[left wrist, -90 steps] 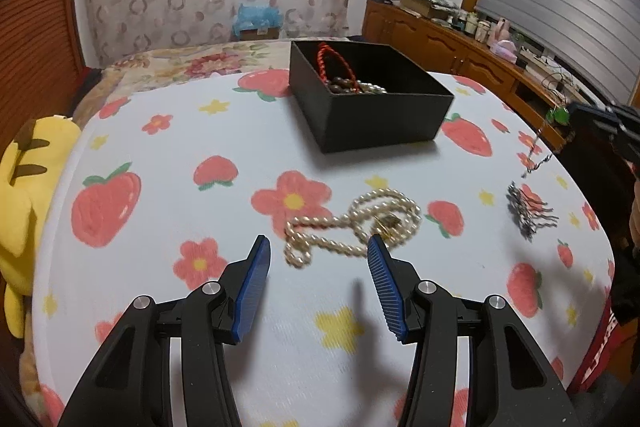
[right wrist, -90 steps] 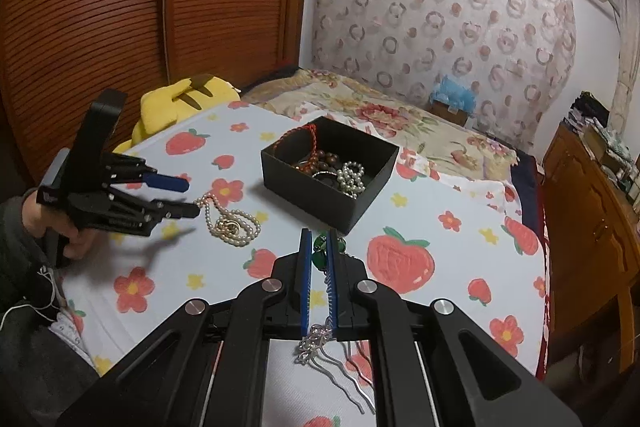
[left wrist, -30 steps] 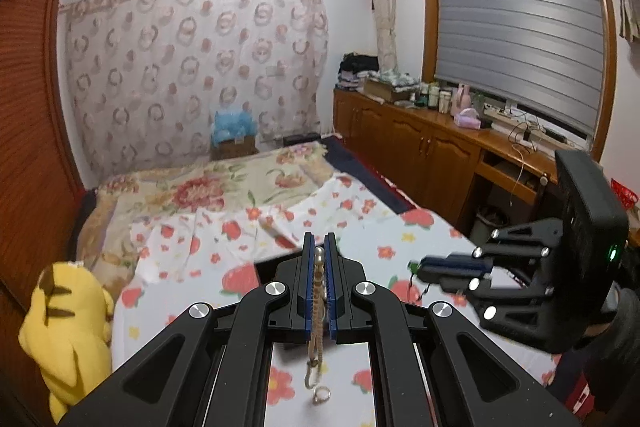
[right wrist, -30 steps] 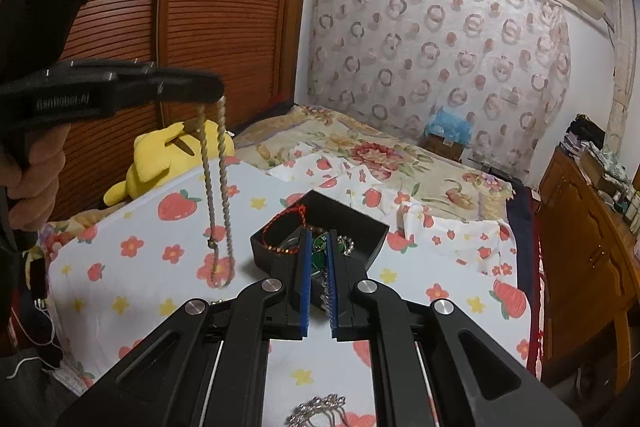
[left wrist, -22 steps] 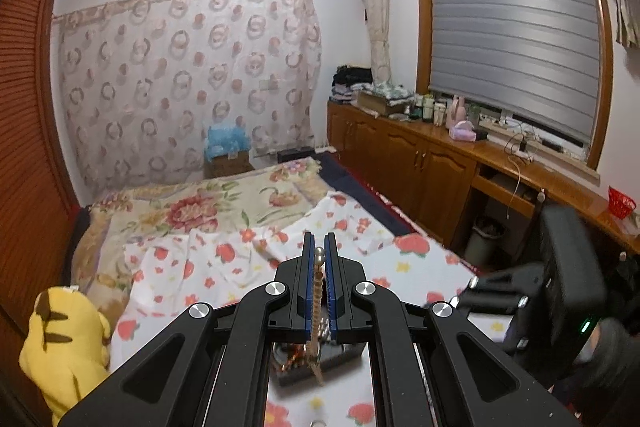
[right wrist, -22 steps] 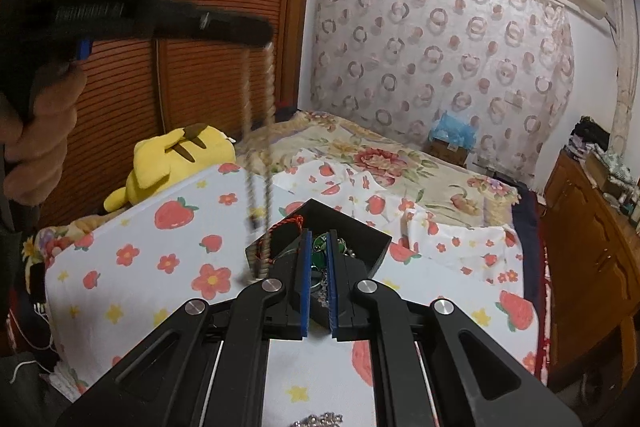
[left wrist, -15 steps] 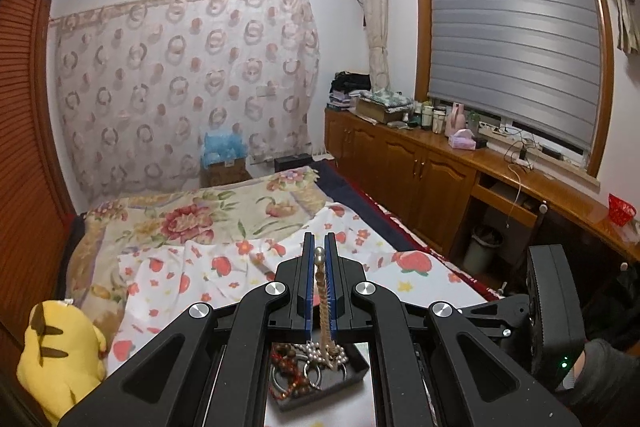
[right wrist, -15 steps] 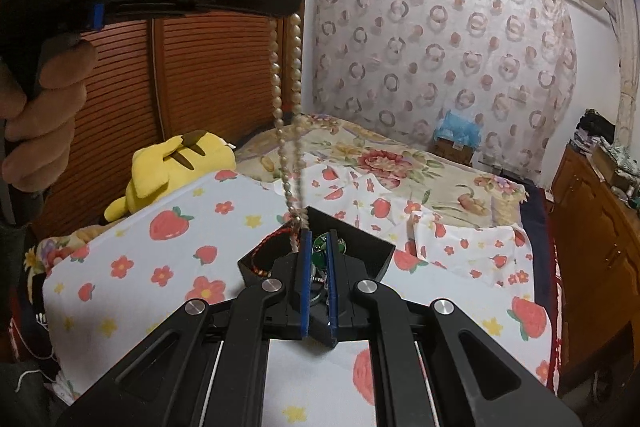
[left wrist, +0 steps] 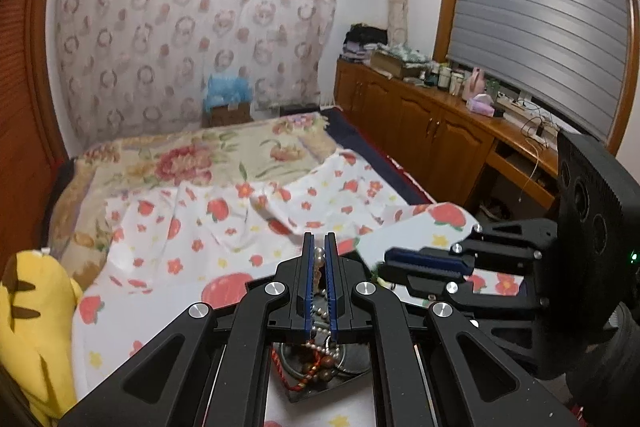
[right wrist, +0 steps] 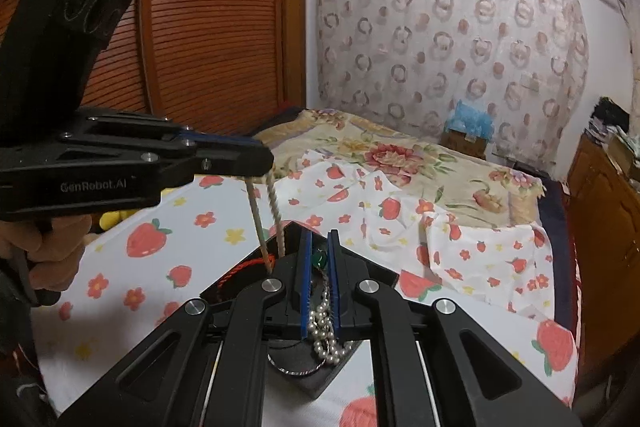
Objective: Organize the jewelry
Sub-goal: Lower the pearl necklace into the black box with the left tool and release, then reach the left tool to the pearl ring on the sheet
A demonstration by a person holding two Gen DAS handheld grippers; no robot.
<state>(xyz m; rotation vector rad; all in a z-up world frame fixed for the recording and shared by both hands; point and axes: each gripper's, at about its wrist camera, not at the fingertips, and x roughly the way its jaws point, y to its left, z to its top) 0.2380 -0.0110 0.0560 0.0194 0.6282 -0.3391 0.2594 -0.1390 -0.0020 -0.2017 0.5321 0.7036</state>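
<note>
Both claws had swung in over the black box — the left claw pinching the pearl necklace, its loop now hanging into the box. The right claw pinched a green-beaded chain there; both seemed ready for release.

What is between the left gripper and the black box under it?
In the right wrist view, two strands of the pearl necklace hang from the left gripper into the black box.
</note>
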